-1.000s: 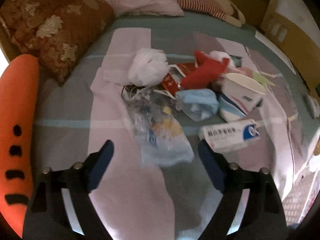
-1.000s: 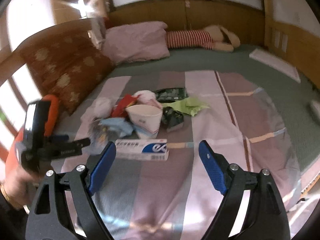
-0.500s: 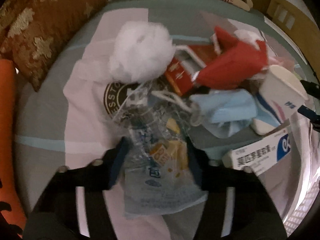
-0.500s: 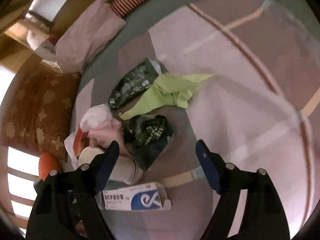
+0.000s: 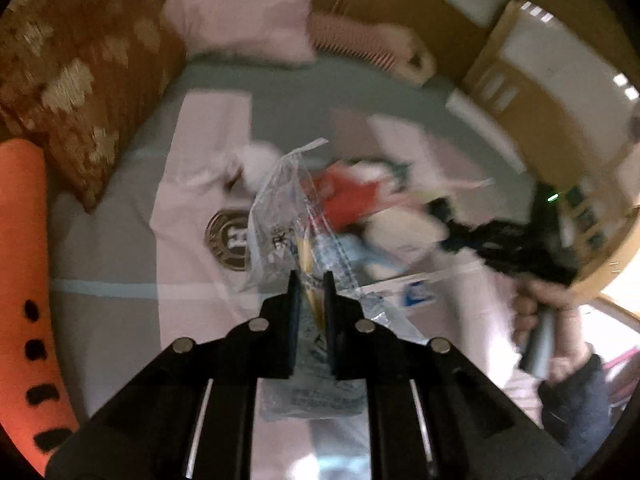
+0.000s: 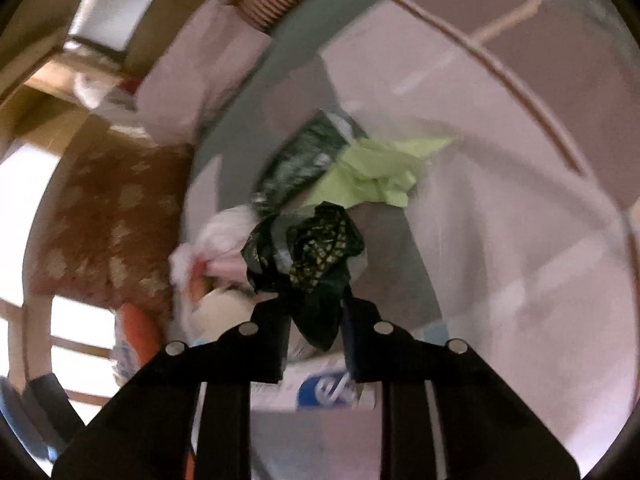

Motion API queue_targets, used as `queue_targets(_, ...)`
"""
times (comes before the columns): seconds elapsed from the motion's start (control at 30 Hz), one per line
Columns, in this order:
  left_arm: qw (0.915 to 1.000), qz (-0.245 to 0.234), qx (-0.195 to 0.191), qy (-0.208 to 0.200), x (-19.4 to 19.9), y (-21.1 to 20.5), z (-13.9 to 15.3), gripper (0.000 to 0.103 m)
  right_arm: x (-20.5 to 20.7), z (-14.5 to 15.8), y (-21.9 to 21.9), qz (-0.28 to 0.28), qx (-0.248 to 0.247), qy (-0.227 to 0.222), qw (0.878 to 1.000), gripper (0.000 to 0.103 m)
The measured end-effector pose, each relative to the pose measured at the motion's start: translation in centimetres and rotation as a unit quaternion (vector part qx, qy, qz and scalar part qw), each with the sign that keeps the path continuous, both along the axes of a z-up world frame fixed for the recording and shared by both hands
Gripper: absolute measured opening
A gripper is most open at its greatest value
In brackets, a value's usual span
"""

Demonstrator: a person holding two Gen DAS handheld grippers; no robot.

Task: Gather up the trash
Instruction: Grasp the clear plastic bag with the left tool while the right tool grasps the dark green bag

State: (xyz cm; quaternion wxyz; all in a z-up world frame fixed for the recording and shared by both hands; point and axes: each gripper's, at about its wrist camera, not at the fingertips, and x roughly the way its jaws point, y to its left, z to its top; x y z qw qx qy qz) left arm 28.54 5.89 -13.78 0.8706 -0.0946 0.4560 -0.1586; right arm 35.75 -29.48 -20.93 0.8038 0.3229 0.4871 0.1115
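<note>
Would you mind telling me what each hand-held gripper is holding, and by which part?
Left hand-held gripper: clear plastic bag, pinched at its lower end. Right hand-held gripper, jaws closing: dark crumpled wrapper, by its lower part.

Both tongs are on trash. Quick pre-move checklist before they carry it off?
1. Left tongs shut on clear plastic wrapper: ok.
2. Wrapper clear of the pile: ok; it stands up from the tongs above the bedspread.
3. Right tongs on dark green wrapper: ok, though the jaws are closing.
4. Dark green wrapper free of white-and-blue box beneath: cannot tell, blurred.
5. Nothing extra caught in either grip: cannot tell.
6. Bin or bag to drop into: not ok, none in view.
</note>
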Motion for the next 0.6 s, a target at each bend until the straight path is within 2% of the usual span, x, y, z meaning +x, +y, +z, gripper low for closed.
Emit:
queue_targets(0.1,0.9971,-0.003,-0.024,-0.072,-4.0,0.3,3.9,0.012,-4.3,5.5,0.6,0.024,-0.050,-0.072,0.996,0.022)
queue_targets(0.17,0.9940,0.010,-0.006,-0.109,-6.5,-0.3,5.2,0.012,-8.3,9.0,1.6,0.031,-0.106,-0.131,0.985,0.022)
queue_targets(0.23,0.9927,0.020,0.009,-0.119,-8.1,-1.2,5.1,0.012,-12.1,10.8,2.9,0.040,-0.152,-0.179,0.971,0.022)
queue_targets(0.27,0.9927,0.024,0.016,-0.117,-8.9,-1.8,4.7,0.012,-14.3,11.2,3.9,0.046,-0.174,-0.197,0.964,0.022)
queue_targets(0.37,0.9917,0.028,0.043,-0.118,-10.9,-2.9,4.3,0.012,-18.1,10.4,6.2,0.064,-0.206,-0.211,0.953,0.022)
queue_targets(0.5,0.9899,0.027,0.066,-0.123,-12.0,-4.5,3.5,0.012,-19.5,10.2,7.6,0.074,-0.246,-0.233,0.938,0.022)
queue_targets(0.6,0.9900,0.023,0.078,-0.115,-11.8,-5.0,2.2,0.012,-19.0,9.7,7.5,0.079,-0.244,-0.226,0.940,0.022)
